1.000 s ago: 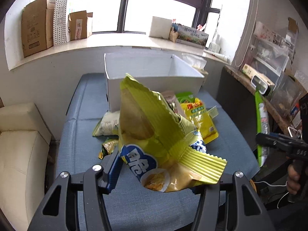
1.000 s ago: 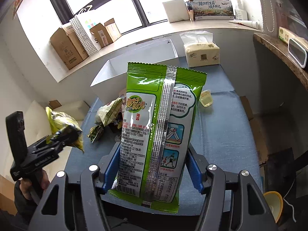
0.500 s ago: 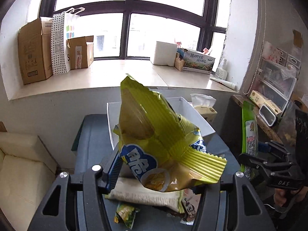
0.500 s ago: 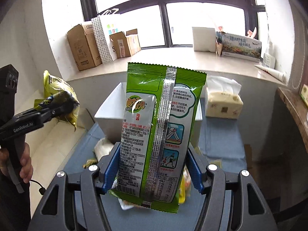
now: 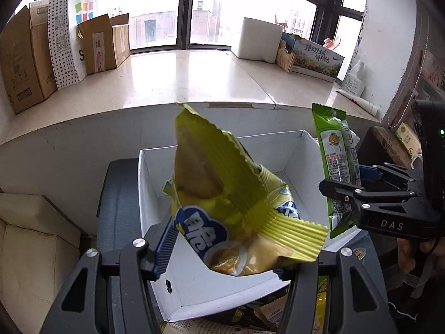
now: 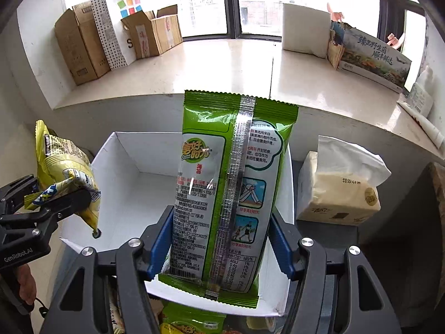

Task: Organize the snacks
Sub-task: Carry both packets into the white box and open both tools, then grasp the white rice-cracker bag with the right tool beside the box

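Note:
My left gripper [image 5: 222, 253] is shut on a crumpled yellow chip bag [image 5: 222, 203], held over the open white box [image 5: 155, 194]. The same bag [image 6: 69, 178] shows at the left edge of the right wrist view, pinched in the left gripper [image 6: 62, 200]. My right gripper [image 6: 222, 245] is shut on a tall green snack pack [image 6: 230, 183], upright above the white box [image 6: 125, 164], whose inside looks bare. From the left wrist view the green pack [image 5: 336, 167] hangs over the box's right wall in the right gripper [image 5: 345, 186].
The box sits on a blue-grey table [image 5: 116, 194] below a wide windowsill [image 5: 180, 80] with cardboard boxes [image 5: 25, 58]. A tissue box [image 6: 336, 192] stands right of the white box. More snack packets [image 6: 192, 323] lie in front of it. A cream cushion [image 5: 30, 250] is at left.
Both grippers have travelled forward with their packs, from over the snack pile to above the white box. The box now fills the middle of both views; the grips are unchanged.

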The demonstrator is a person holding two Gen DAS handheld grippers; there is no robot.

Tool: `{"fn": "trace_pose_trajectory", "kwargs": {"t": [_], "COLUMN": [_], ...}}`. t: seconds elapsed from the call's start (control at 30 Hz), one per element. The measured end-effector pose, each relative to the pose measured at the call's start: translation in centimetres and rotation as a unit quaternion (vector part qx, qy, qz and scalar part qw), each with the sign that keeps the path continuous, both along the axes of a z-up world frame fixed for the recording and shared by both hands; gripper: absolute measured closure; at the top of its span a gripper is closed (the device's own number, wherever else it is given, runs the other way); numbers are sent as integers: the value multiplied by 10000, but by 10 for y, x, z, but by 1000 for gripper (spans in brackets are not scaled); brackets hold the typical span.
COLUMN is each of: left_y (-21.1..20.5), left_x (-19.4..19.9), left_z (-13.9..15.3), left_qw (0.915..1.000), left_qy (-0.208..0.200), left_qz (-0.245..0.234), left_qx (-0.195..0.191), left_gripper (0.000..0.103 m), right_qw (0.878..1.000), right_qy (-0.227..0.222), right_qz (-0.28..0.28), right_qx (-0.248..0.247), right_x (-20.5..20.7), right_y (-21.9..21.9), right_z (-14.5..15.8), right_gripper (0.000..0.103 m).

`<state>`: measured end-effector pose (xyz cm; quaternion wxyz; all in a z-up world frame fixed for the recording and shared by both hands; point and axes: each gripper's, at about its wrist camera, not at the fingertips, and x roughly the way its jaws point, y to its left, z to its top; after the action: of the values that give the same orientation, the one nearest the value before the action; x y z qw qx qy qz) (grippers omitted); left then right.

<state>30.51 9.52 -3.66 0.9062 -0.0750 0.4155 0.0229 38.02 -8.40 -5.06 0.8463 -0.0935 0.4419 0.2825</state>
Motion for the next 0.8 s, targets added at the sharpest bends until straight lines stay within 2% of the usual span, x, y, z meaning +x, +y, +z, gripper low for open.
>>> {"fn": "trace_pose_trajectory", "kwargs": {"t": [0.03, 0.07, 0.1, 0.13, 0.17, 0.23, 0.33, 0.37, 0.47, 0.57, 0.63, 0.7, 0.8], "left_y": [1, 1, 2, 3, 4, 7, 12, 14, 18, 12, 5, 2, -4], "left_x": [0, 0, 1, 1, 1, -2, -5, -8, -18, -30, -43, -60, -91], "left_z": [-3, -5, -8, -10, -11, -12, -14, -13, -6, 5, 12, 18, 28], "left_qw": [10000, 9999, 9998, 9997, 9997, 9999, 9999, 9999, 9995, 9988, 9971, 9963, 9960], "left_qy": [24, 64, 117, 162, 159, 92, 88, 37, -251, -464, -635, -752, -832], "left_qz": [-39, -77, -121, -154, -119, -73, 3, 30, 56, 59, 54, 15, -125], "left_qx": [-36, -74, -116, -141, -115, -100, -122, -119, -161, 169, 420, 409, 293], "left_gripper": [40, 39, 30, 8, 0, 0, 0, 0, 0, 0, 0, 0, 0], "right_qw": [10000, 9999, 9996, 9993, 9994, 9996, 9993, 9991, 9975, 9968, 9938, 9900, 9877], "right_qy": [63, 120, 201, 276, 230, -60, -165, -248, -629, -783, -1103, -1374, -1440], "right_qz": [50, 109, 187, 265, 259, 138, 153, 155, 86, -13, -54, -106, -94], "right_qx": [-40, -44, -17, -4, -68, -255, -287, -307, -303, -137, 124, 312, 607], "right_x": [1, 2, 2, 2, 0, -4, -8, -10, -21, -27, -38, -54, -83], "right_y": [2, 3, 5, 6, 6, 5, 1, -1, -6, -12, -20, -28, -44], "right_z": [-4, -8, -11, -15, -17, -16, -14, -12, 1, 16, 27, 35, 47], "right_gripper": [33, 28, 20, 14, 8, 8, 5, 0, 0, 0, 0, 0, 0]}}
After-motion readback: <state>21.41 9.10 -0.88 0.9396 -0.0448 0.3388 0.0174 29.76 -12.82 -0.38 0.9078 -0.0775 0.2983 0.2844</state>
